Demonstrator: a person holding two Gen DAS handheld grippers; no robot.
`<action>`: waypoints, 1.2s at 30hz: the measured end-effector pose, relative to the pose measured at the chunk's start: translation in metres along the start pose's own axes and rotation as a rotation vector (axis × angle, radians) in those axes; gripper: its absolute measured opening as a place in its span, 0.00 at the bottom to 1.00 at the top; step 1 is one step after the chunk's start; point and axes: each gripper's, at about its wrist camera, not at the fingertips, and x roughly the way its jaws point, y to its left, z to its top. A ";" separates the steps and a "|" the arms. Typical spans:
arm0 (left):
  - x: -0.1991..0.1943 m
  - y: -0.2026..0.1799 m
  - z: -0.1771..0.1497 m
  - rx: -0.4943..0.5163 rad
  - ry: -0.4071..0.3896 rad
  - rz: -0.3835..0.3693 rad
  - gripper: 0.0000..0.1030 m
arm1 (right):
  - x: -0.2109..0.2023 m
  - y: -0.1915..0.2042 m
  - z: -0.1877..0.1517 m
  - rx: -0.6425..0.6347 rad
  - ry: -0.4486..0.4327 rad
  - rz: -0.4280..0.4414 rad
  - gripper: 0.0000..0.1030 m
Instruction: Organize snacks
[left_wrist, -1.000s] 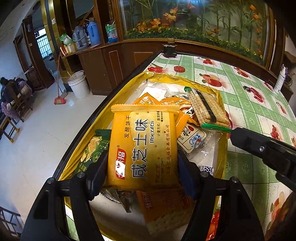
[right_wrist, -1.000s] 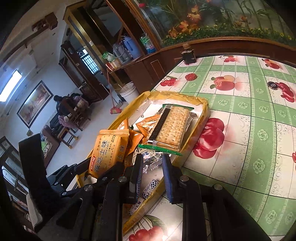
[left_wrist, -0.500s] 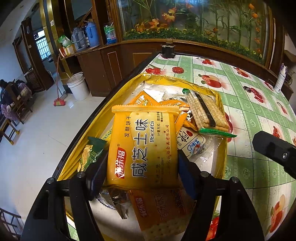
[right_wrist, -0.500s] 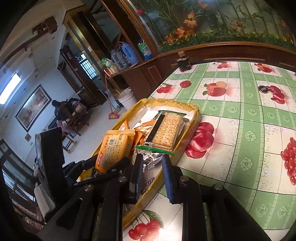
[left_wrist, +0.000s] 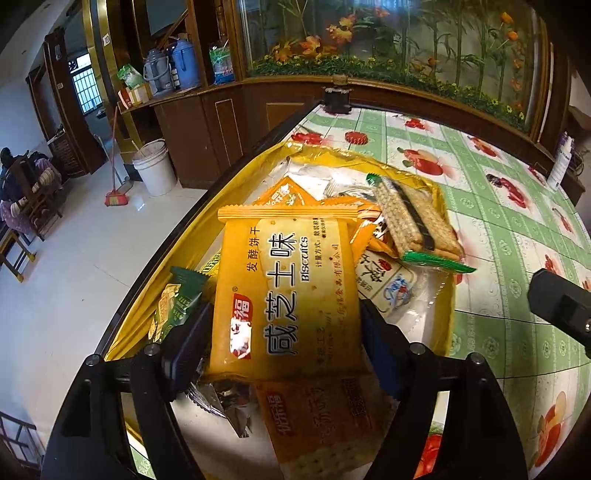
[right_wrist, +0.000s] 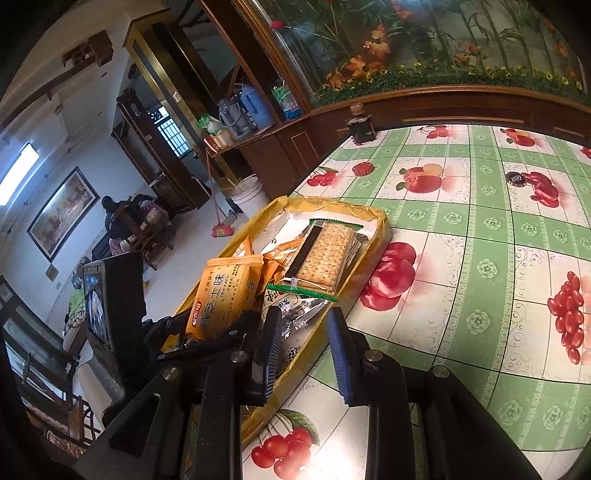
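An orange biscuit packet (left_wrist: 288, 295) stands tilted between the pads of my left gripper (left_wrist: 284, 314), above the snack pile in a yellow tray (left_wrist: 184, 254). The jaws are opening and the pads still touch the packet's two edges. In the tray lie a clear cracker packet with green ends (left_wrist: 417, 225), a dark green packet (left_wrist: 177, 299), a silver wrapper (left_wrist: 218, 402) and another orange packet (left_wrist: 325, 432). My right gripper (right_wrist: 303, 317) hovers over the tray's near corner (right_wrist: 306, 365). Its jaws are opening, a little apart, with nothing between them.
The tray sits at the left edge of a table with a green fruit-print cloth (right_wrist: 480, 258); beyond that edge the floor drops away. A dark jar (right_wrist: 360, 127) stands at the far edge and a dark cap (right_wrist: 515, 178) lies on the cloth. A person sits far off at left (left_wrist: 11, 173).
My right gripper has pulled back from the tray toward the right, and its jaws have widened a little. The left jaws have spread slightly; the orange packet stays where it was.
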 end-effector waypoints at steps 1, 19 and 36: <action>-0.005 -0.001 -0.002 0.006 -0.015 0.002 0.76 | -0.001 0.000 -0.001 -0.004 0.000 0.000 0.31; -0.102 0.034 -0.034 -0.031 -0.150 0.049 0.82 | -0.024 0.018 -0.009 -0.209 0.034 0.040 0.73; -0.151 0.044 -0.061 -0.031 -0.183 0.081 0.83 | -0.015 0.066 -0.046 -0.624 0.200 0.082 0.84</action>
